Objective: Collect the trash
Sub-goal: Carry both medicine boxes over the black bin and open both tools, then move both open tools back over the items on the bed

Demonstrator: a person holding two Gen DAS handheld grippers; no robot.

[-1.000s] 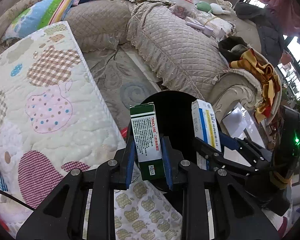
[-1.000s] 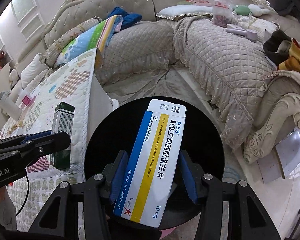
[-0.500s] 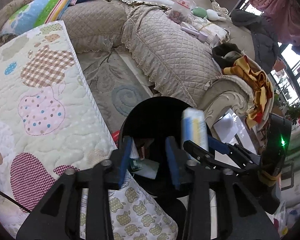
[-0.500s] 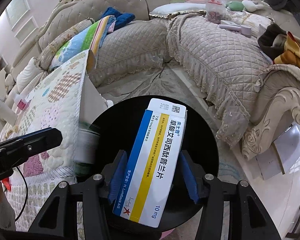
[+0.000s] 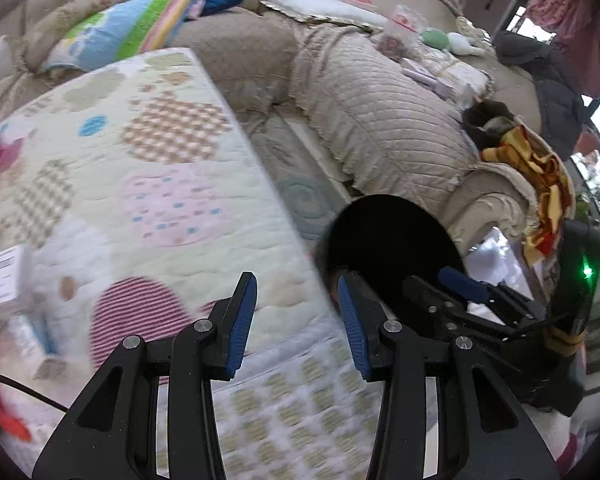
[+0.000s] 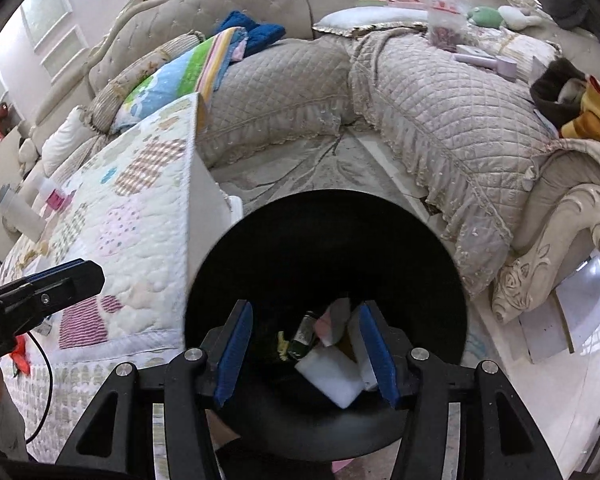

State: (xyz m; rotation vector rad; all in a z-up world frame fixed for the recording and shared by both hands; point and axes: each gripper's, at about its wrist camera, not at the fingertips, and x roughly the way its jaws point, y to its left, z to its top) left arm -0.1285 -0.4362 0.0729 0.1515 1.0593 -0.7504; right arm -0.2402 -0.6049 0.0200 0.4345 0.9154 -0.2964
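A round black trash bin [image 6: 328,240] stands on the floor beside the quilted table. Inside it lie a white box [image 6: 332,376], a green box [image 6: 302,338] and other pieces. My right gripper [image 6: 306,348] is open and empty directly above the bin. My left gripper [image 5: 296,320] is open and empty over the table's edge, with the bin [image 5: 392,232] just to its right. A white box [image 5: 4,280] and more small items [image 5: 32,336] lie blurred on the table at the far left. The right gripper's fingers [image 5: 464,288] show past the bin in the left wrist view.
The quilted table cover [image 5: 140,200] fills the left. A beige sofa [image 6: 440,112] wraps around the back and right, with cushions, a bag and clothes on it. A patterned rug [image 5: 300,184] lies between table and sofa. A bottle [image 6: 20,212] stands at the table's far end.
The left gripper let go of the green box into the bin and swung left over the table. The right gripper opened and the blue-and-yellow box dropped into the bin.
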